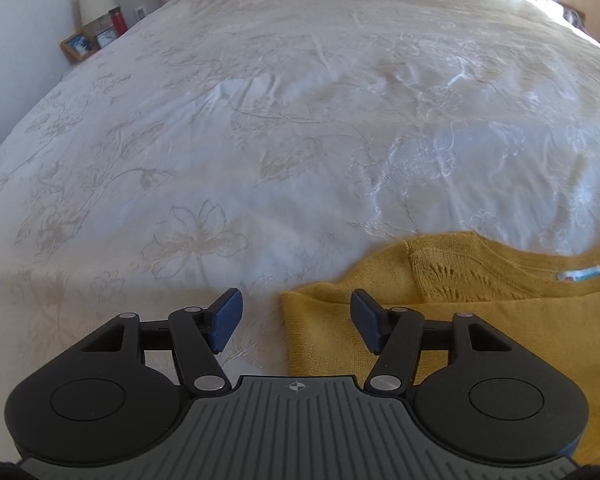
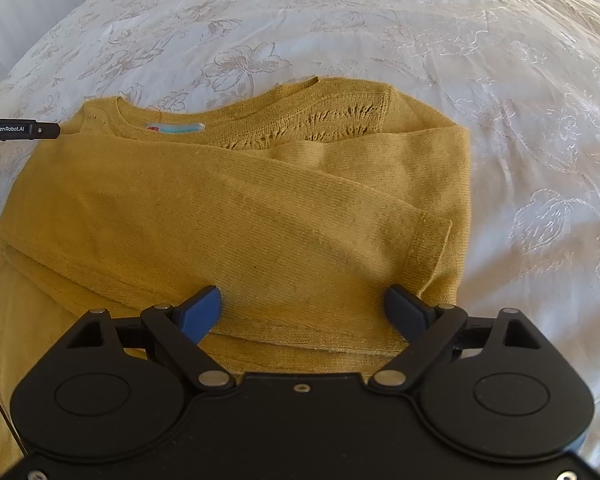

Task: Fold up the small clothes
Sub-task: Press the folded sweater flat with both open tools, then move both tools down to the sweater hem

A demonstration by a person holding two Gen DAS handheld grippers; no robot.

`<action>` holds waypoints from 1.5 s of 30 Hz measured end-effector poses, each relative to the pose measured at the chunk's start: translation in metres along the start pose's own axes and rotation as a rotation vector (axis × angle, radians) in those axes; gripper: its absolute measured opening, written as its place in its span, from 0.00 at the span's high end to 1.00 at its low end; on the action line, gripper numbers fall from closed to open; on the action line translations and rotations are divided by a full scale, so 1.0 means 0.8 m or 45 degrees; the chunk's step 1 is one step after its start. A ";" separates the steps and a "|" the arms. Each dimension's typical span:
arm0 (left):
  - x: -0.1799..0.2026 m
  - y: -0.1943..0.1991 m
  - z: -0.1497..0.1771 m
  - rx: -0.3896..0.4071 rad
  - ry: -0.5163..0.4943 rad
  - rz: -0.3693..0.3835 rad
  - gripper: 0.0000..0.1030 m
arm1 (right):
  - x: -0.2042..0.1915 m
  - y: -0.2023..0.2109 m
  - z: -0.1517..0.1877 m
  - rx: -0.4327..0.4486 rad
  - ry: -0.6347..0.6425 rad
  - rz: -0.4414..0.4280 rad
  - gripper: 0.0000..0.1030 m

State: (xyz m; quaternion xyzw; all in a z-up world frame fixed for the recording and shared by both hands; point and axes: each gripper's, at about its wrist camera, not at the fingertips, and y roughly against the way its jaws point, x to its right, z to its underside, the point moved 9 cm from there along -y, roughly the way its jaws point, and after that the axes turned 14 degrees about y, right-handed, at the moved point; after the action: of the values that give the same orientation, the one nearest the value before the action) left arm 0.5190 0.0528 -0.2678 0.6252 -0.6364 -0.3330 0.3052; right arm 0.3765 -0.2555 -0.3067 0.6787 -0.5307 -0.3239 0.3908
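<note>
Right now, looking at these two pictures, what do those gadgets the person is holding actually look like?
Each hand-held gripper is matte black plastic: two rounded lobes with circular caps, jointed link arms with silver pivot pins, and two dark blue pads as fingertips. The left hand-held gripper has a grey ribbed plate with a small crosshair mark. The right hand-held gripper has a plain black plate with one screw. A black bar printed "GenRobot.AI", with a thin cable, pokes in at the edge.

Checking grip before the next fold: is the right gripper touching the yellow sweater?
Cannot tell. In the right wrist view the right gripper stands open over the yellow sweater; contact at the pads is unclear.
</note>
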 end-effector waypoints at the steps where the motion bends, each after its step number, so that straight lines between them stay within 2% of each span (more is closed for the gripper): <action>1: 0.001 -0.009 0.001 -0.024 -0.022 -0.026 0.43 | 0.000 0.000 0.000 -0.001 0.003 0.000 0.11; 6: -0.010 -0.042 -0.011 -0.054 0.083 -0.068 0.37 | 0.000 -0.001 -0.001 -0.003 -0.001 0.002 0.10; 10: -0.025 -0.046 -0.030 -0.037 0.112 -0.141 0.37 | -0.001 -0.001 -0.001 -0.002 -0.002 0.003 0.10; 12: -0.038 -0.037 -0.035 -0.035 0.199 -0.163 0.38 | -0.001 -0.001 -0.002 -0.002 0.001 0.001 0.10; 14: -0.047 -0.019 -0.035 -0.013 0.266 -0.146 0.38 | -0.001 0.000 -0.002 0.000 -0.001 0.001 0.10; 16: -0.048 0.003 -0.028 0.016 0.267 -0.114 0.38 | 0.000 0.001 -0.003 0.003 0.007 0.006 0.10; 20: -0.039 0.046 0.008 0.008 0.235 -0.025 0.37 | 0.003 0.003 -0.001 0.015 0.036 0.025 0.09; 23: -0.032 0.070 0.048 -0.059 0.249 0.051 0.36 | 0.011 0.006 0.003 0.008 0.051 0.071 0.04; 25: -0.029 0.084 0.075 -0.107 0.257 0.072 0.35 | 0.027 0.008 0.009 -0.025 0.003 0.123 0.01; 28: -0.032 0.106 0.116 -0.160 0.304 0.091 0.31 | 0.057 0.021 0.022 -0.042 -0.171 0.161 0.01; 31: -0.036 0.127 0.151 -0.204 0.347 0.105 0.24 | 0.067 0.045 0.030 -0.015 -0.178 0.209 0.01; 35: -0.038 0.150 0.190 -0.256 0.350 0.106 0.17 | 0.055 0.072 0.049 0.000 -0.140 0.192 0.01; 45: -0.041 0.192 0.266 -0.329 0.313 0.089 0.16 | -0.008 0.119 0.142 -0.034 -0.116 0.046 0.01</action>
State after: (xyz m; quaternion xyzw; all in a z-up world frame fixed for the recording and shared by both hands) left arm 0.2576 0.0937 -0.2696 0.5942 -0.5677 -0.3224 0.4698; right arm 0.2334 -0.2829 -0.2780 0.6482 -0.5557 -0.3546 0.3811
